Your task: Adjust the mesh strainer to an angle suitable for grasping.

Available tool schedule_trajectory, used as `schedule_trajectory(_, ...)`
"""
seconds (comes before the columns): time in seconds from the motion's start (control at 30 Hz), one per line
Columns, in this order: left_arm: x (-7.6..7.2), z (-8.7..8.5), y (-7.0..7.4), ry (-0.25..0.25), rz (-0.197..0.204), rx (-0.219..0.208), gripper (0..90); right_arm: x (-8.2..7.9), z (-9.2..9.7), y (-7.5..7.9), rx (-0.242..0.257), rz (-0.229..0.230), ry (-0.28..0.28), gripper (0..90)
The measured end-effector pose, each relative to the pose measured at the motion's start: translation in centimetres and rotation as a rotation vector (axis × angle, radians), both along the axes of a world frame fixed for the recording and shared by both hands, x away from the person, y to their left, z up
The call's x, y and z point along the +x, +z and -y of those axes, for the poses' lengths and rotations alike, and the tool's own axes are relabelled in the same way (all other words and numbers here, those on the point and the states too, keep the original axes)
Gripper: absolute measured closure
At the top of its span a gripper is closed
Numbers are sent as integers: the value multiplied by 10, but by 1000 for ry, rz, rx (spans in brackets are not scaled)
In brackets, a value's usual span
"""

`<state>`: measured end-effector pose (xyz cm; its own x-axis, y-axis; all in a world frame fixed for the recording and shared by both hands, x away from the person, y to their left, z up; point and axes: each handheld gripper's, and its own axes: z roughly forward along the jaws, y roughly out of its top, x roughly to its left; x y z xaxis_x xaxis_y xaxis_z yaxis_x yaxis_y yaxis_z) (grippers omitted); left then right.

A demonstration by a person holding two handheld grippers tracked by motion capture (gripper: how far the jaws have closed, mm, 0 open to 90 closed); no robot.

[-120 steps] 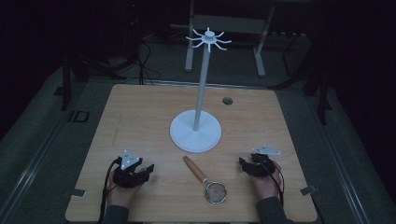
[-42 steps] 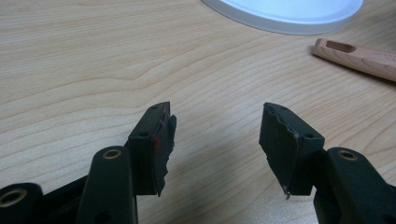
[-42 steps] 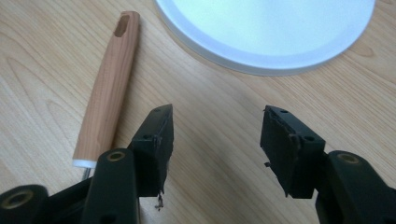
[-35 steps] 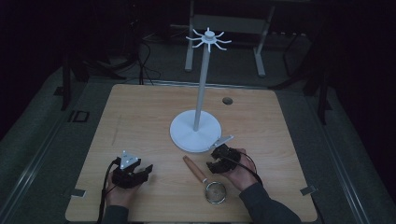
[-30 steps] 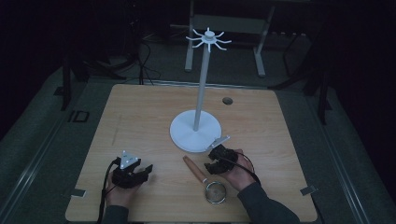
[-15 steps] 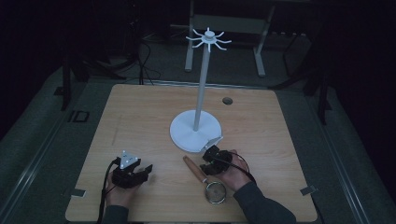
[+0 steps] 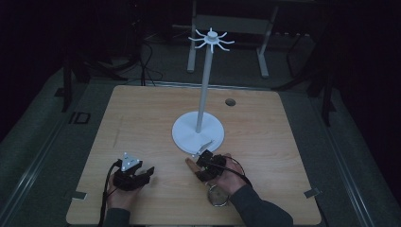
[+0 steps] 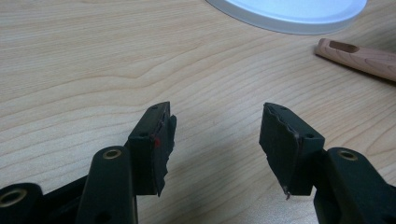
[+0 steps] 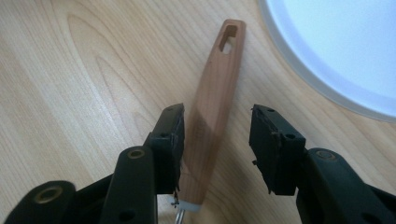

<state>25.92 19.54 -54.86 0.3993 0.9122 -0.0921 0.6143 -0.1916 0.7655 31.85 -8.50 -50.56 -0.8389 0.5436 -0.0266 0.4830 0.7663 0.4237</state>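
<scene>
I'm straddling the wooden handle [image 9: 211,93] at lower centre with my right gripper [image 9: 215,142], jaws just opening, not pinching (one pad grazing it). Left gripper [image 8: 215,140] is idling released; white base [image 9: 341,51] beyond.

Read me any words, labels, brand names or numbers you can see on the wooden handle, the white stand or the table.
None can be read.
Wooden handle: plain wood with a slot near its end, no print visible.
White stand base: plain white, no label.
Table: bare wood grain, no marking.
</scene>
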Motion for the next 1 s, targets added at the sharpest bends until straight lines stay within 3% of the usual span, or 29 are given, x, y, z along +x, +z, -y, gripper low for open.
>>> schedule_trajectory(0.23,0,0,0,1,0,-1,440,3,-10,-11,-51,-35,15,527)
schedule_trajectory(0.53,0,0,0,1,-2,0,440,7,-14,-18,-114,-62,22,570)
schedule_trajectory(0.83,0,0,0,1,-4,-1,440,9,-7,-16,-164,-80,56,640)
schedule_trajectory(1.0,0,0,0,0,-4,2,440,12,-7,-16,-177,-89,68,602)
